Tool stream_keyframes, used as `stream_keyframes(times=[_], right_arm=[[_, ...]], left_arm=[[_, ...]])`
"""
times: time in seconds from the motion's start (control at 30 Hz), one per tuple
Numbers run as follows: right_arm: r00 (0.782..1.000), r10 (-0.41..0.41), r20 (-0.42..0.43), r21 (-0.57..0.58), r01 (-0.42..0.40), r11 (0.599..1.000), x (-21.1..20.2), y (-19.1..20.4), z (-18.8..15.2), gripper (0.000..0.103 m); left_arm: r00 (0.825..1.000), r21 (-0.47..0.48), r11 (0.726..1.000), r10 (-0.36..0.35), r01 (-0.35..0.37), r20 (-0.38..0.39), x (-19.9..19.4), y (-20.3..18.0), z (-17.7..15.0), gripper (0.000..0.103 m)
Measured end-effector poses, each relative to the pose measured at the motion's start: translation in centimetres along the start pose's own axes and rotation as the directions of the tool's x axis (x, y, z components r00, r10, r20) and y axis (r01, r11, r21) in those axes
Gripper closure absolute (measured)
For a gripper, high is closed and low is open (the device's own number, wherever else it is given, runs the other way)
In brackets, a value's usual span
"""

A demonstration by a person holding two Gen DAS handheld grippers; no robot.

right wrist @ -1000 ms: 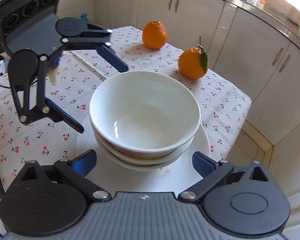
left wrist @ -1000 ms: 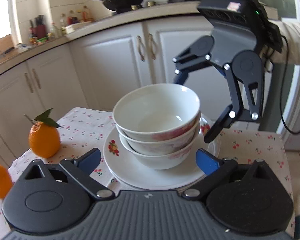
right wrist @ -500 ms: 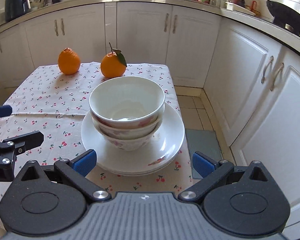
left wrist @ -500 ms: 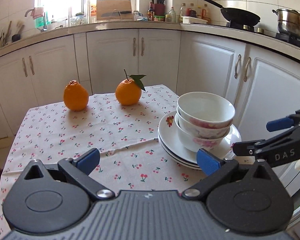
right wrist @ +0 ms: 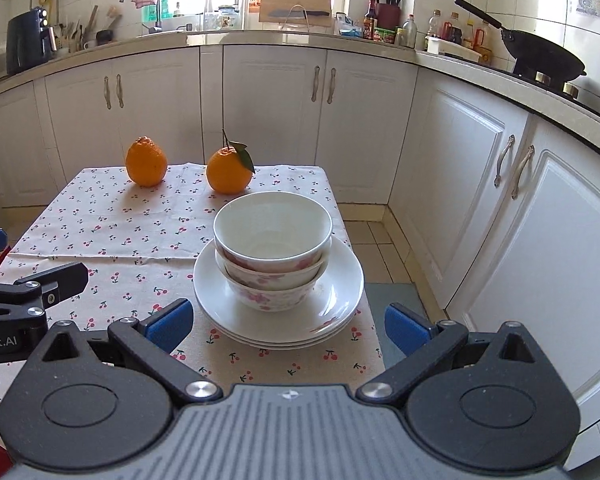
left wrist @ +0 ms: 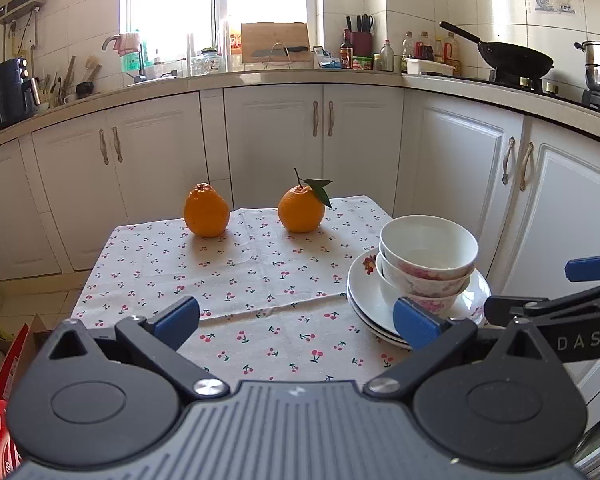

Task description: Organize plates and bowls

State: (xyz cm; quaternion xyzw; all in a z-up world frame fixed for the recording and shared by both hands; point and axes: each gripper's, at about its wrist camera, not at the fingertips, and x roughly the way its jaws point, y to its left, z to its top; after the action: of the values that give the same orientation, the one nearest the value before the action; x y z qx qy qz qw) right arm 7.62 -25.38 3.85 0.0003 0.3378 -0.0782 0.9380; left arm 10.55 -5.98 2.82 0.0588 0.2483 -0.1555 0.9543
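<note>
Both my grippers have pulled back from the bowls point(right wrist: 273, 252) | left gripper point(left wrist: 296, 316) fingers wide, empty | right gripper point(right wrist: 288, 322) fingers wide, empty | bowls nested on stacked plates point(right wrist: 336, 312), frame center, table point(right wrist: 100, 232) right edge

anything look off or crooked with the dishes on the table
Nothing is spilled or visibly broken. The bowls sit nested on the stacked plates, though the bowl stack is slightly uneven. The plates sit close to the right table edge.
</note>
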Motion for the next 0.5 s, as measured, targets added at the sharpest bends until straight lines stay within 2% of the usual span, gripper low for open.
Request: stream_keyframes(times=[0.5], right_arm=[[1.0,-0.018,0.015,0.016,0.018,1.0,-0.27,0.1,-0.32,0.0]], left_arm=[[0.999,-0.002,0.999,0.036,-0.036,0.004,-0.46,-0.52,-0.15,0.001]])
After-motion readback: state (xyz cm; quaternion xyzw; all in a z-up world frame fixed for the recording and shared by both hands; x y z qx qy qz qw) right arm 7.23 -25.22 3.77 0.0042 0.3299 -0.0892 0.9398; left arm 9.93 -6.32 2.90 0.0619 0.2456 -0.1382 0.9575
